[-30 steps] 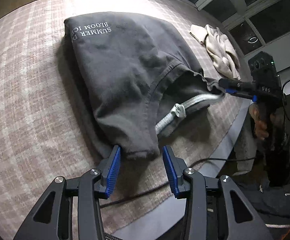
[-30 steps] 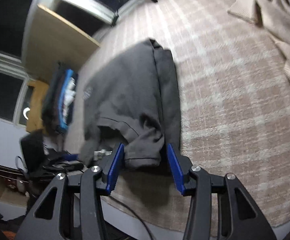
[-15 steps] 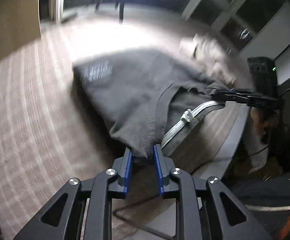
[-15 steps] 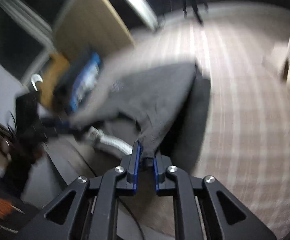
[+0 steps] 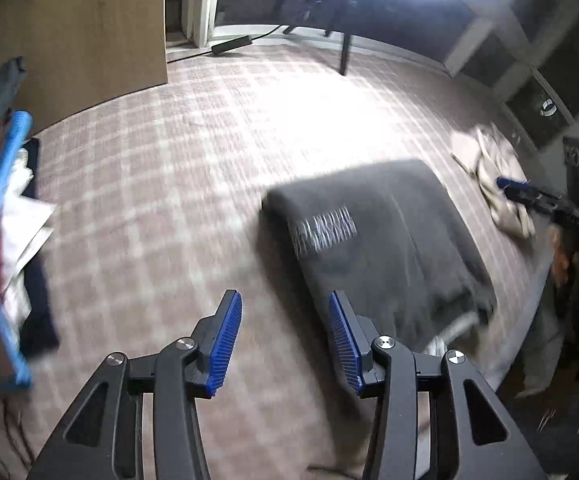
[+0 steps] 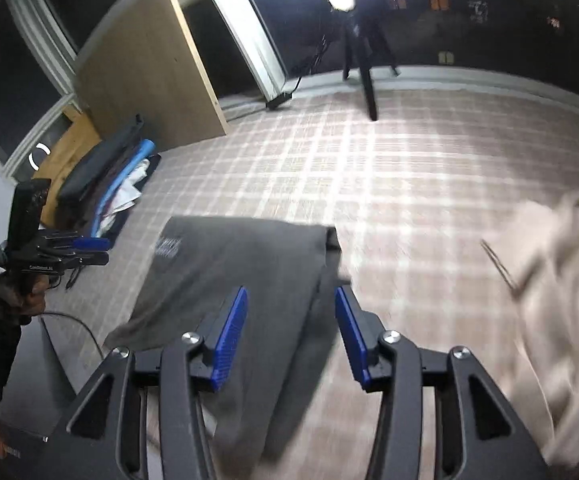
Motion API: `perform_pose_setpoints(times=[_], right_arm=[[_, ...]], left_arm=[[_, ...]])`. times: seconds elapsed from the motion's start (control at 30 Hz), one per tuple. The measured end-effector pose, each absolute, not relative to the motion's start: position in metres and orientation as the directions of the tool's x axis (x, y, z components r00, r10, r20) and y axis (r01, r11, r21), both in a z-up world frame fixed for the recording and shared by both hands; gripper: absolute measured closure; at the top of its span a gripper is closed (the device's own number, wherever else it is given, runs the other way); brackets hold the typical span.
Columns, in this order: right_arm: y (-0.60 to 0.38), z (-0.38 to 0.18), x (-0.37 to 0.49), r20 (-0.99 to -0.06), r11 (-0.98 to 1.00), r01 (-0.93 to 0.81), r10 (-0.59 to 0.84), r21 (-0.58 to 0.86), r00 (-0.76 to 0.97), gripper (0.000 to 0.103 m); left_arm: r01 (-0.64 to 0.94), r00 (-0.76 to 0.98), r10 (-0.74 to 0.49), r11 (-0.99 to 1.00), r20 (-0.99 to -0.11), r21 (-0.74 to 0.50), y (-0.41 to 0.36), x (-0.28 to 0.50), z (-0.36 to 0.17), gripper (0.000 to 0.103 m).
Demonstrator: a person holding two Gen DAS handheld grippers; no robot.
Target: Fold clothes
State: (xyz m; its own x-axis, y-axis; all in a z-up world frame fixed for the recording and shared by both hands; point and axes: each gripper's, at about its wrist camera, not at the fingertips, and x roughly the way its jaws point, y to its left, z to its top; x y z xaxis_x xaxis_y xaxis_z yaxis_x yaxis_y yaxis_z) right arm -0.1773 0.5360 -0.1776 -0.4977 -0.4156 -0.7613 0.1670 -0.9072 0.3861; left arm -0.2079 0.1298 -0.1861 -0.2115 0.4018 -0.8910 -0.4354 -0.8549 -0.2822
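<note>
Sweatshirt [image 5: 377, 240] folded on bed | beige garment [image 6: 561, 280] nearby | 2 claws wide

White lettering [image 5: 323, 232] on the dark garment [image 5: 381, 248] blurred beyond reading

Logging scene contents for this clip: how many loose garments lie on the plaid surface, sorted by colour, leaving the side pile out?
Dark grey: 1, the folded sweatshirt with white lettering.
Cream: 1, the crumpled garment off to the side.
Total: 2.
</note>
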Motion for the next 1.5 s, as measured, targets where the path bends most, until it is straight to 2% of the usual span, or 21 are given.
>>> perform_pose_setpoints(times=[0.17,0.33,0.5,0.57,0.7,0.8,0.9,0.97,1.03,1.07,1.1,1.13,1.27,1.33,1.43,1.5], right_arm=[[0.530,-0.217,-0.234,-0.789,-0.886,0.146,-0.460,0.441,-0.408,0.058],[0.540,-0.236,-0.250,-0.742,-0.816,0.107,-0.565,0.569,-0.361,0.058],[0.541,-0.243,-0.260,-0.714,-0.777,0.111,-0.617,0.620,-0.331,0.093],[0.541,-0.236,-0.256,-0.699,-0.772,0.132,-0.623,0.622,-0.350,0.095],[0.551,-0.212,-0.243,-0.660,-0.764,0.181,-0.632,0.619,-0.407,0.097],[0.555,-0.219,-0.253,-0.707,-0.810,0.156,-0.572,0.565,-0.416,0.100],[0.556,-0.243,-0.272,-0.797,-0.884,0.099,-0.456,0.457,-0.396,0.100],[0.551,-0.237,-0.256,-0.799,-0.881,0.117,-0.466,0.458,-0.380,0.099],[0.546,-0.229,-0.238,-0.796,-0.873,0.141,-0.485,0.467,-0.363,0.097],[0.543,-0.225,-0.229,-0.794,-0.868,0.154,-0.494,0.472,-0.355,0.091],[0.540,-0.221,-0.219,-0.792,-0.863,0.166,-0.504,0.477,-0.346,0.084],[0.538,-0.217,-0.210,-0.790,-0.858,0.177,-0.513,0.481,-0.337,0.082],[0.525,-0.206,-0.170,-0.797,-0.851,0.218,-0.525,0.479,-0.298,0.082],[0.512,-0.210,-0.143,-0.832,-0.872,0.226,-0.484,0.434,-0.272,0.082],[0.506,-0.215,-0.113,-0.830,-0.861,0.202,-0.505,0.466,-0.238,0.081],[0.508,-0.218,-0.096,-0.823,-0.854,0.161,-0.519,0.494,-0.231,0.073]], left_arm=[[-0.417,-0.150,0.397,-0.856,-0.906,-0.305,0.153,-0.248,-0.220,0.060],[-0.448,-0.112,0.422,-0.829,-0.900,-0.334,0.175,-0.256,-0.231,0.062],[-0.452,-0.106,0.424,-0.826,-0.899,-0.337,0.187,-0.267,-0.233,0.086],[-0.463,-0.119,0.437,-0.819,-0.892,-0.339,0.185,-0.266,-0.225,0.092],[-0.490,-0.163,0.472,-0.801,-0.866,-0.344,0.182,-0.263,-0.204,0.093],[-0.481,-0.170,0.444,-0.816,-0.880,-0.320,0.188,-0.279,-0.221,0.092],[-0.432,-0.123,0.417,-0.839,-0.900,-0.330,0.186,-0.295,-0.251,0.086],[-0.418,-0.125,0.438,-0.837,-0.890,-0.354,0.180,-0.294,-0.248,0.084],[-0.430,-0.155,0.434,-0.838,-0.887,-0.335,0.166,-0.283,-0.231,0.072],[-0.442,-0.167,0.429,-0.837,-0.888,-0.321,0.160,-0.274,-0.222,0.071],[-0.452,-0.172,0.426,-0.835,-0.888,-0.313,0.153,-0.269,-0.216,0.071],[-0.461,-0.176,0.421,-0.834,-0.890,-0.304,0.146,-0.257,-0.209,0.070],[-0.498,-0.155,0.416,-0.816,-0.896,-0.293,0.132,-0.213,-0.200,0.069],[-0.517,-0.125,0.393,-0.810,-0.911,-0.278,0.134,-0.189,-0.208,0.069],[-0.501,-0.068,0.393,-0.809,-0.917,-0.309,0.130,-0.165,-0.224,0.069],[-0.465,-0.033,0.422,-0.809,-0.906,-0.360,0.126,-0.157,-0.234,0.069]])
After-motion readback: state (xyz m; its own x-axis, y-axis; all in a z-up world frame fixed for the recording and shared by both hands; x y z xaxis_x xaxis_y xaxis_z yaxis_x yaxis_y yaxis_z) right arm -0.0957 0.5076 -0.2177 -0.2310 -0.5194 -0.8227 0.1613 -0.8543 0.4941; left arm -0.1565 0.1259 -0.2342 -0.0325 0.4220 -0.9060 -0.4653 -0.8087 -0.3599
